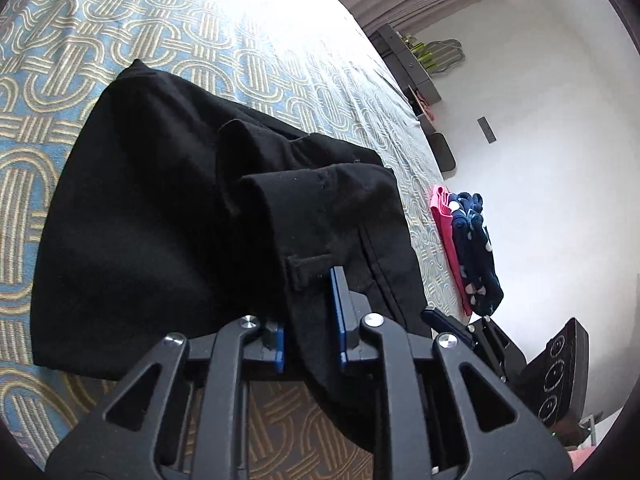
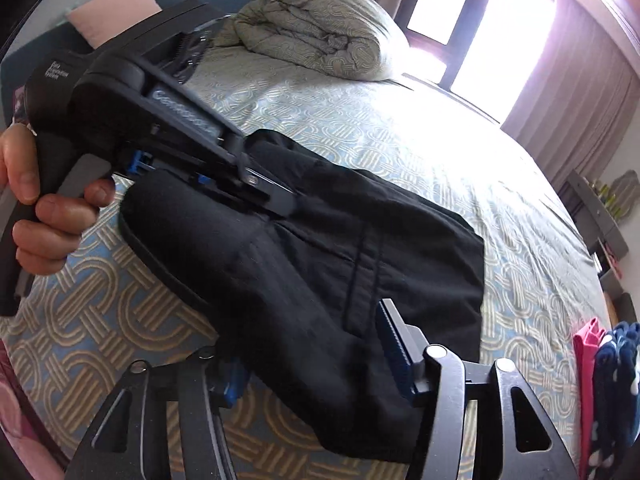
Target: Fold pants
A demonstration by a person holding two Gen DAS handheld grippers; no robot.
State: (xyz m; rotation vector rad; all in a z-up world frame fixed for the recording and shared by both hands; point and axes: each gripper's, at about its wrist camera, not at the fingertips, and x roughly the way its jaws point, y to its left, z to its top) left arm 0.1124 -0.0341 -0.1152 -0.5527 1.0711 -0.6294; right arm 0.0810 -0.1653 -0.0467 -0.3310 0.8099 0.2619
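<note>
Left wrist view, pants: I saw the black pants point(image 1: 168, 216) lying bunched on the patterned bedspread point(image 1: 132, 28), waistband end toward me, a belt loop just ahead of the fingers.
Left wrist view, left gripper: my left gripper point(image 1: 310, 316) was pinching a fold of the waistband, both blue pads against the cloth.
Left wrist view, right gripper: only a corner of my right gripper point(image 1: 444, 322) showed at the pants' right edge; I could not tell its state from here.
Left wrist view, extras: a pink garment point(image 1: 446, 236) and a navy dotted one point(image 1: 476, 248) lay at the bed's edge, well apart from the pants.
Right wrist view, pants: the same pants point(image 2: 320, 264) ran from my fingers out across the bedspread point(image 2: 440, 128).
Right wrist view, right gripper: my right gripper point(image 2: 316, 356) stood spread, cloth between the fingers; the right pad stood clear of it.
Right wrist view, left side: here alone I saw the person's left hand point(image 2: 44, 200) around the left gripper's handle, its tip point(image 2: 280, 200) on the pants.
Right wrist view, extras: a rolled duvet point(image 2: 320, 28) and a window point(image 2: 480, 28) showed beyond.
</note>
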